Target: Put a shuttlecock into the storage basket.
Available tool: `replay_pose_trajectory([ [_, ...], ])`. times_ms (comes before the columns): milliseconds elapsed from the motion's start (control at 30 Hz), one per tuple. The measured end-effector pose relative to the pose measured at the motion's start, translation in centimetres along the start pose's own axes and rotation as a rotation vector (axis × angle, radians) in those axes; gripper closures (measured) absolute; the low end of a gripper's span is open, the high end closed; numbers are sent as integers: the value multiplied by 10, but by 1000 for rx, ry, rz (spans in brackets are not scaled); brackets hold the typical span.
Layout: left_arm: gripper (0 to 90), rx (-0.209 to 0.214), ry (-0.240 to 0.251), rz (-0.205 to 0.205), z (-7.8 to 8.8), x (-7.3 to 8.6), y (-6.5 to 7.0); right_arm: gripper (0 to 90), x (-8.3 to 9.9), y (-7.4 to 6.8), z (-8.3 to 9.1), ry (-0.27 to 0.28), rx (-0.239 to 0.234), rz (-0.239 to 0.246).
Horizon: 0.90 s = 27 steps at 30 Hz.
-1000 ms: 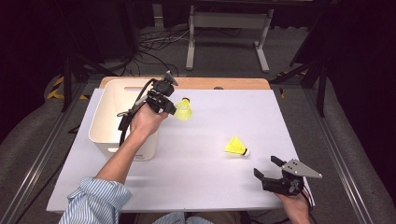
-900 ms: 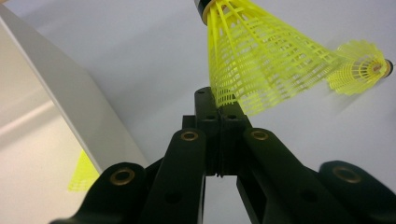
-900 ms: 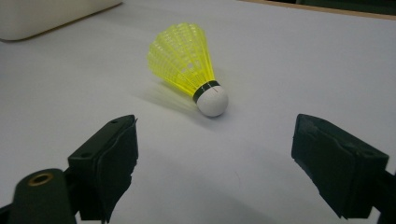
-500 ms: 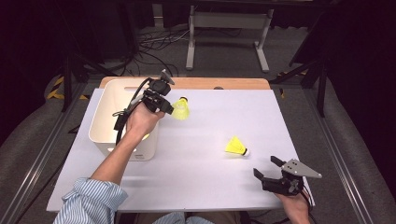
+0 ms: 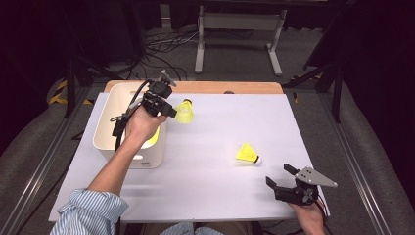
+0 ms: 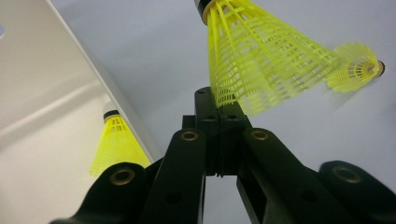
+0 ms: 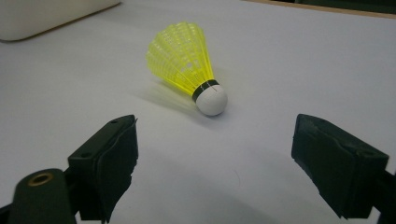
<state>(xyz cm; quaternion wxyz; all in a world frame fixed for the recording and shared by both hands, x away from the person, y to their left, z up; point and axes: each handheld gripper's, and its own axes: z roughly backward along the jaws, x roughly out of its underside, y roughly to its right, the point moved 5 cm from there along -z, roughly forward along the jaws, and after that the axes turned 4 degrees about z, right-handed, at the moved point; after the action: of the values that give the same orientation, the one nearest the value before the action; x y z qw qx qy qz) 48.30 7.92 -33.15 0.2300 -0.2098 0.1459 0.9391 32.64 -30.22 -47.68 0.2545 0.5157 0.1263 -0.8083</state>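
One yellow plastic-mesh shuttlecock (image 6: pixel 116 144) already lies in the white plastic bin (image 5: pixel 113 142). The left gripper (image 5: pixel 169 110) pinches a second (image 5: pixel 185 111) beside the rim – not yet in. The third (image 5: pixel 247 153) waits on the white tabletop (image 5: pixel 220 196) before the right gripper (image 5: pixel 281 180), jaws spread.

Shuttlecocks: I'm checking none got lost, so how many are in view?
3. One shuttlecock is pinched in the left gripper beside the white bin, one lies inside that bin, one rests on the table. The bin may hide more.
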Motion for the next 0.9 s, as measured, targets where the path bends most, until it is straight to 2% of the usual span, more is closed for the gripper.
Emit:
replay_pose_trajectory([
  [433,900,-1,6,-1,5,2,-3,149,0,0,0,1,-1,1],
  [500,900,-11,24,-1,7,2,-3,149,0,0,0,2,-4,4],
  [900,900,-20,38,4,16,2,-9,150,0,-1,0,1,-4,5],
])
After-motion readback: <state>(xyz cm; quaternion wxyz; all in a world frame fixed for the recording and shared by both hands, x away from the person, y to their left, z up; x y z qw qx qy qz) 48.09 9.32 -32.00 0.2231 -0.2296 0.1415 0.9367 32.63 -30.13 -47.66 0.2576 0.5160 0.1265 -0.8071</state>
